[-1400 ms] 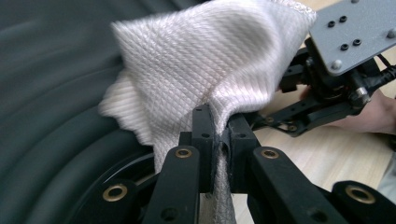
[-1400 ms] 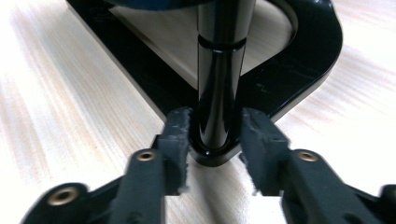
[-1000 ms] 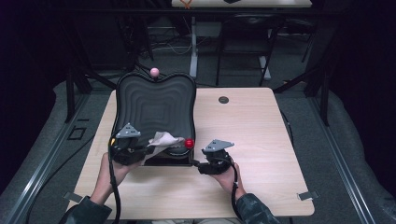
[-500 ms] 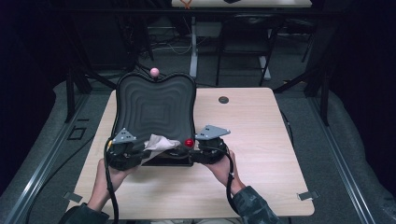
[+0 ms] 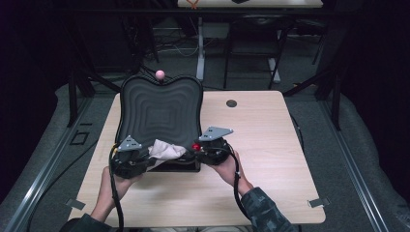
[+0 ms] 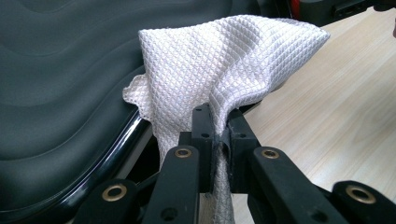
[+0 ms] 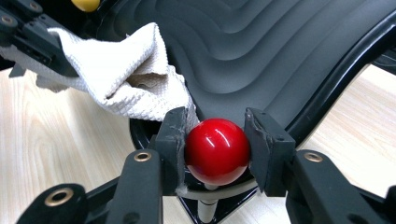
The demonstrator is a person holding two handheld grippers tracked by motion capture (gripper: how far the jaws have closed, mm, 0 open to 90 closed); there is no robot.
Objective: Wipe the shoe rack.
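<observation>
1. Leftmost, the left gripper (image 5: 145, 162) stays clenched on a white waffle-weave cloth (image 6: 219, 70) at the near edge of the black rippled tray (image 5: 159, 111).
2. Rightward, the right gripper (image 7: 212, 140) has risen; its jaws have just been closing and now grasp the glossy red ball (image 7: 217, 150), a knob on a stem, probably steadying it for wiping.

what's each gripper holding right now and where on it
The left gripper pinches the white cloth at a bunched fold. The right gripper, its jaws just closing, clasps the red ball across its middle.
</observation>
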